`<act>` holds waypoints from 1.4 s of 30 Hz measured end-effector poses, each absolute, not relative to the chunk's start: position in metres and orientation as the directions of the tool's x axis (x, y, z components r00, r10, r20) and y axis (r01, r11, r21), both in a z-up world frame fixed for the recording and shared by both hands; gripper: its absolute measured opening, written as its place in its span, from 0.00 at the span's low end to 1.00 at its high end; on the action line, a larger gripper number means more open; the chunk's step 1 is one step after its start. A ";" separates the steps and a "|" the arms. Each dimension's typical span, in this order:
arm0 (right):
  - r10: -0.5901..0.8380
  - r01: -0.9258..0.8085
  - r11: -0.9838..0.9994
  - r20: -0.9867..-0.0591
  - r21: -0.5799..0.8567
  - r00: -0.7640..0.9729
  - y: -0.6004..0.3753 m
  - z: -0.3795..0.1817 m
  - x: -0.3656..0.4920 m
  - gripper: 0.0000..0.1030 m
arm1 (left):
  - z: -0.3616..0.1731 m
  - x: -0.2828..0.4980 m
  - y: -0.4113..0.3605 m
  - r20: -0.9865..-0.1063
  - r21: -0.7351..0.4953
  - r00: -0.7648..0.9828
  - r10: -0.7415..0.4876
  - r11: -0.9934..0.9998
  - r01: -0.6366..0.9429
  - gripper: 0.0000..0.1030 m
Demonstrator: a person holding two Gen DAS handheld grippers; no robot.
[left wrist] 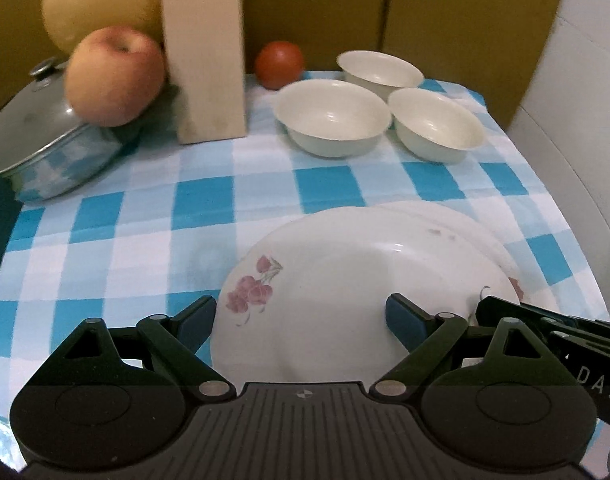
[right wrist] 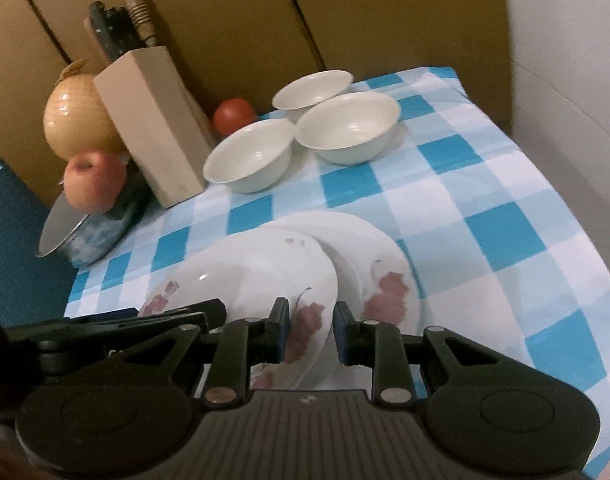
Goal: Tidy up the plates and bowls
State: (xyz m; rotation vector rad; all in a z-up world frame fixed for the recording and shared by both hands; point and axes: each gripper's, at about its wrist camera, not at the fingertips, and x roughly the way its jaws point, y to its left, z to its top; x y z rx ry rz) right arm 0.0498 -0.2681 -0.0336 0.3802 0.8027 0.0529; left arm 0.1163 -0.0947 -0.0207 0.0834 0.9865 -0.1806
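Plates sit at the near edge of the checked tablecloth (left wrist: 209,200): a flowered top plate (left wrist: 345,280) overlaps a lower plate (right wrist: 369,256), offset to one side. The left gripper (left wrist: 301,316) hangs over the top plate's near rim, fingers spread wide, gripping nothing. The right gripper (right wrist: 311,332) has its fingers partly closed with the top plate's rim between them; whether the pads touch it I cannot tell. Three white bowls (left wrist: 333,118) cluster at the back, beside a tomato (left wrist: 279,64), knife block (left wrist: 205,52), apple (left wrist: 115,76) and lidded pot (left wrist: 45,152).
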 end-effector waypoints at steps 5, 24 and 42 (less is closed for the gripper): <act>0.174 0.118 0.929 -0.696 0.350 0.696 -0.277 -0.037 0.048 0.23 | -0.023 0.115 -0.108 -0.836 -0.006 0.535 -0.120 0.978 0.211 0.91; 0.066 0.180 0.946 -0.706 0.268 0.705 -0.290 -0.046 0.051 0.24 | -0.033 0.118 -0.130 -0.846 -0.001 0.514 -0.143 0.963 0.268 0.89; 0.114 0.132 0.935 -0.631 0.329 0.767 -0.288 -0.009 0.100 0.24 | -0.004 0.164 -0.081 -0.838 -0.064 0.538 -0.093 0.995 0.072 0.87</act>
